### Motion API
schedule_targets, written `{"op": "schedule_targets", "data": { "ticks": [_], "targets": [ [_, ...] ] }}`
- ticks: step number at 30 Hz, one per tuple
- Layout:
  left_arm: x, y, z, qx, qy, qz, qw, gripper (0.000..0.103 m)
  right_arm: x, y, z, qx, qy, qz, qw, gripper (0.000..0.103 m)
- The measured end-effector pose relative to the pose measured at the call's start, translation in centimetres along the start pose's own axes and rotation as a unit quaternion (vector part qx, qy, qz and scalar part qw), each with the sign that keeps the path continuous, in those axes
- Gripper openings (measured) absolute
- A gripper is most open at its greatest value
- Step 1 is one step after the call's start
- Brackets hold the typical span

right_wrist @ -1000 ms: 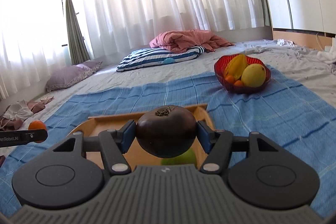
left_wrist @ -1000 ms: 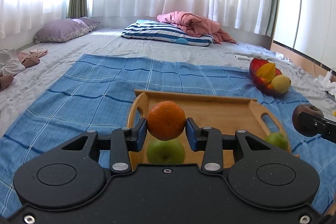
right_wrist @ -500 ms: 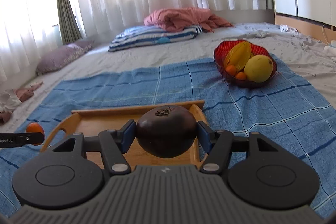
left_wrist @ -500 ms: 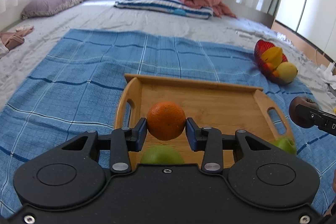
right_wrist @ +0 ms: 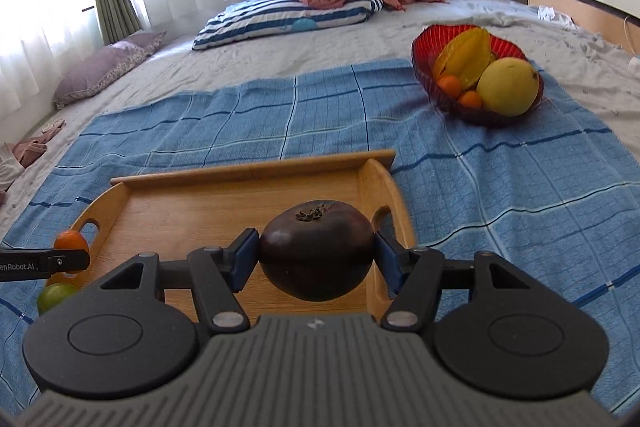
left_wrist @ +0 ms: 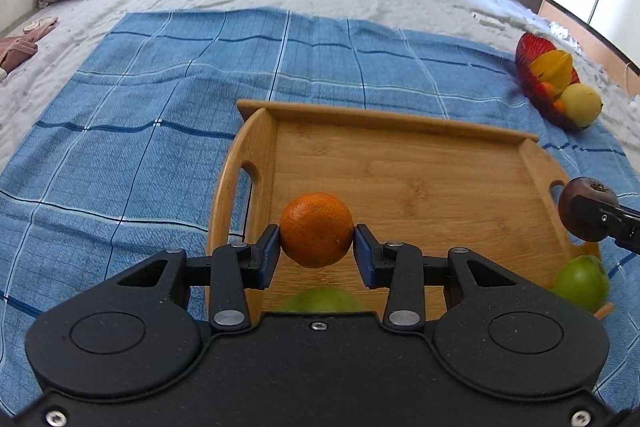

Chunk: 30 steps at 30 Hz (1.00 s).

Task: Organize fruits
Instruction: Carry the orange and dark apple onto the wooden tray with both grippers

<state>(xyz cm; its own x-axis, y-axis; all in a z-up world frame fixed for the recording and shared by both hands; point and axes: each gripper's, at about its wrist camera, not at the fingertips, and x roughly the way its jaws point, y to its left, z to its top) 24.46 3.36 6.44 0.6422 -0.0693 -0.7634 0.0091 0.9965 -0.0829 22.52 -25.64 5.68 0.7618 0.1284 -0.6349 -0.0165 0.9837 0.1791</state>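
- The left gripper point(left_wrist: 317, 251) is clamped on an orange point(left_wrist: 317, 229), both blue pads pressed to its sides, held above the near left part of the wooden tray point(left_wrist: 420, 183).
- The right gripper point(right_wrist: 316, 258) is closed around a dark purple fruit point(right_wrist: 317, 249), held over the tray's near right side.
- One green apple point(left_wrist: 582, 282) sits at the tray's near right corner; another green apple point(left_wrist: 322, 301) lies at its near edge, half hidden.
- The red fruit bowl point(right_wrist: 432, 43) stands beyond the tray, to its right, on the blue checked cloth point(right_wrist: 500, 179).
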Motion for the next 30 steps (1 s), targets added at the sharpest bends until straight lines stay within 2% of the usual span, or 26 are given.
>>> {"op": "schedule_targets", "data": {
  "ticks": [16,30],
  "targets": [
    [3.0,-0.3,0.6,0.01,0.029,0.009,0.9995,0.038,2.5,0.6,-0.3,-0.007,0.014,-0.02,1.0,0.065],
    [3.6,-0.6,0.5,0.031,0.026,0.017,0.999,0.038,3.6,1.1,-1.0,-0.019,0.021,-0.026,0.999,0.065]
  ]
}}
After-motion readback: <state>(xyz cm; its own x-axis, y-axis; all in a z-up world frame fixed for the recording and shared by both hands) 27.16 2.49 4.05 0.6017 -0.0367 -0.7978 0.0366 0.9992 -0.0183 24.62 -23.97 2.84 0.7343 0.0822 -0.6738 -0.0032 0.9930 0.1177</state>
